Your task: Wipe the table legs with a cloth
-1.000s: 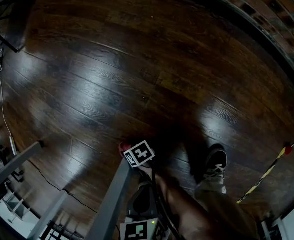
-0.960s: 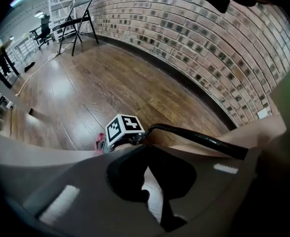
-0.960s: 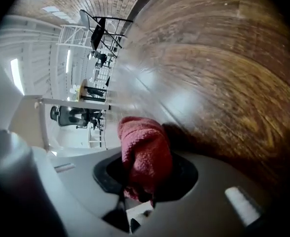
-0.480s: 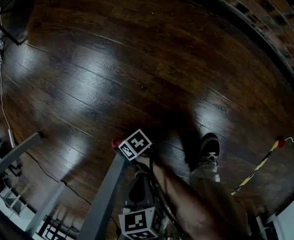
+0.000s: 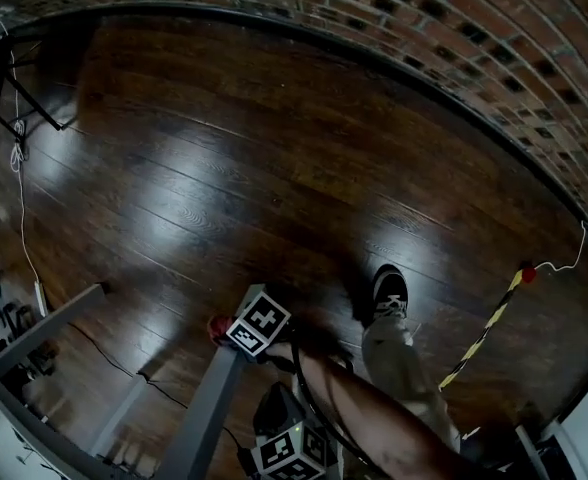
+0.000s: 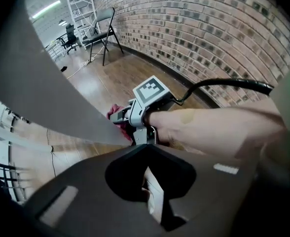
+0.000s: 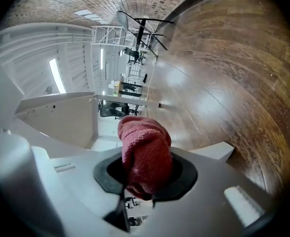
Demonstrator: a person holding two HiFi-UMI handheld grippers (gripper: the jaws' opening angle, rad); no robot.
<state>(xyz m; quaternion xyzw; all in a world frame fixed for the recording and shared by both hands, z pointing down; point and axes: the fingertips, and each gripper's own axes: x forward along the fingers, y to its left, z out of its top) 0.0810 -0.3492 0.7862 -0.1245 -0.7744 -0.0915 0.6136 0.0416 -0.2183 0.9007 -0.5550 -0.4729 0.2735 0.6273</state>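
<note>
A slanted grey table leg (image 5: pixel 202 408) rises from the dark wooden floor at the bottom of the head view. My right gripper (image 5: pixel 228 331), under its marker cube, is shut on a red cloth (image 5: pixel 216 326) and holds it against the leg's top left side. In the right gripper view the bunched cloth (image 7: pixel 144 142) fills the jaws of that gripper (image 7: pixel 144 179). The left gripper view shows the leg (image 6: pixel 41 102), the cloth (image 6: pixel 116 113) and the right gripper (image 6: pixel 119 116) beside it. My left gripper (image 5: pixel 292 440) hangs lower, jaws together on nothing (image 6: pixel 146 149).
A person's shoe (image 5: pixel 389 293) and trouser leg stand just right of the table leg. A second grey frame bar (image 5: pixel 44 328) and cables lie at the left. A yellow-black striped cord (image 5: pixel 484 328) crosses the floor at right. A brick wall (image 5: pixel 454 28) curves behind; a folding chair (image 6: pixel 101 31) stands by it.
The head view has tilted up, bringing the brick wall into sight. My right gripper with the cloth stays against the table leg, shifted slightly left and down in the picture.
</note>
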